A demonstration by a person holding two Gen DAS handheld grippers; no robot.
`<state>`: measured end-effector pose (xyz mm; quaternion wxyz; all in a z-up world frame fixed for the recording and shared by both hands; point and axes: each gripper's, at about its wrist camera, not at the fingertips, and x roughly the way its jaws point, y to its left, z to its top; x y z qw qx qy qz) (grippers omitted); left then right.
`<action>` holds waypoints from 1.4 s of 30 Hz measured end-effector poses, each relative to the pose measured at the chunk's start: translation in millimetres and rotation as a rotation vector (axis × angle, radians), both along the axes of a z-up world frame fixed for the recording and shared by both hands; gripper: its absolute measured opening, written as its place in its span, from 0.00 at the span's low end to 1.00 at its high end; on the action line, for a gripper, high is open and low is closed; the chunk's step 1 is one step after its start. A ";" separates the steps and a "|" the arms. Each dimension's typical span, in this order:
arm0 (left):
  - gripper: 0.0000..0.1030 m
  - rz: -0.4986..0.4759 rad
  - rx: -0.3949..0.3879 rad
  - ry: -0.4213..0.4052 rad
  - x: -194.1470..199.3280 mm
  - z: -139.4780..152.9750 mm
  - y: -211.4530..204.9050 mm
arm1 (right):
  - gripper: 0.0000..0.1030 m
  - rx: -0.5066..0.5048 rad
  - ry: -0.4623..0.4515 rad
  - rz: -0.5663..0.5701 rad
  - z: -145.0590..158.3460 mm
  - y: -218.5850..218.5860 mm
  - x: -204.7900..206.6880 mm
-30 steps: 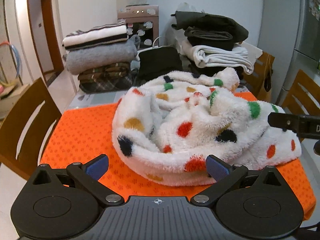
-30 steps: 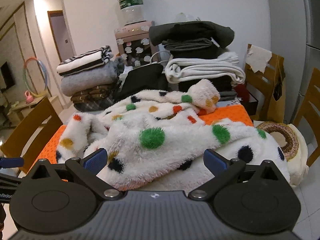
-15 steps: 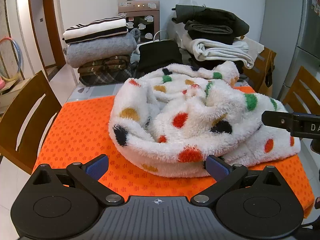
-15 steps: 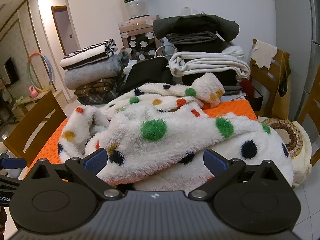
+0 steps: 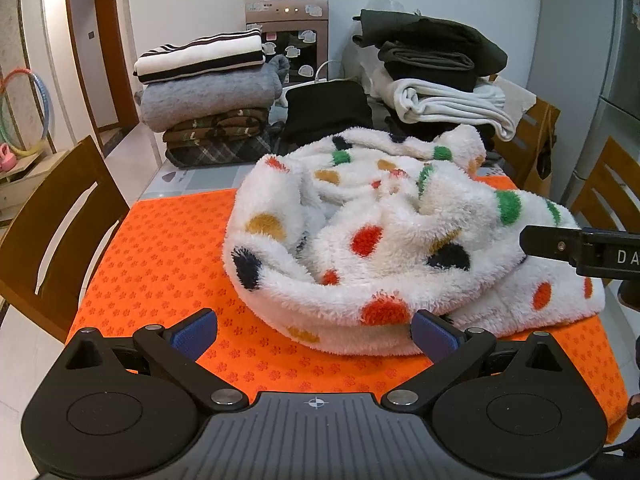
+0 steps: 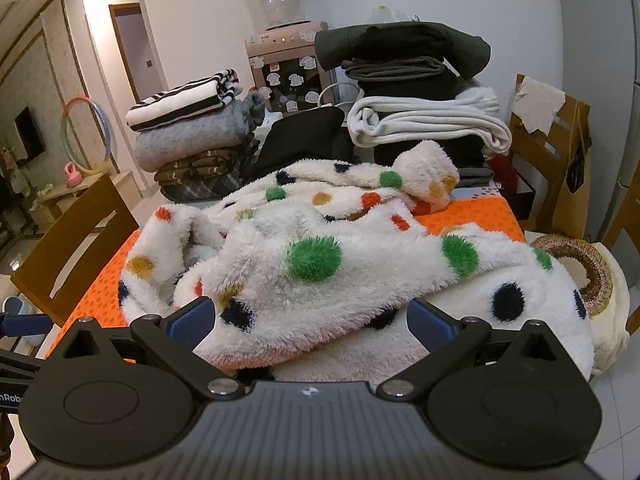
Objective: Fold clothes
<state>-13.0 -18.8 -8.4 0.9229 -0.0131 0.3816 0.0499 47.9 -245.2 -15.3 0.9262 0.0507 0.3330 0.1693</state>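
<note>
Both tongs gape before crumpled fleece garment [image 5: 392, 236], orientation unreadable.

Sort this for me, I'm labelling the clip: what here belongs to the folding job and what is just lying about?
Job: spotted fleece garment, orange mat, left tongs, right tongs.

Lying about: folded stacks, water dispenser, chair, hoop.
</note>
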 end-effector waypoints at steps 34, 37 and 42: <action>1.00 -0.010 -0.015 0.022 11.7 -5.6 10.3 | 1.00 -0.009 -0.002 -0.052 -3.6 -2.3 2.3; 1.00 0.019 -0.019 0.026 17.9 -6.8 21.1 | 1.00 0.010 -0.006 -0.052 -1.7 -8.8 7.0; 1.00 0.063 -0.021 0.030 30.0 -6.7 38.9 | 1.00 -0.016 -0.004 -0.016 4.4 -20.3 26.2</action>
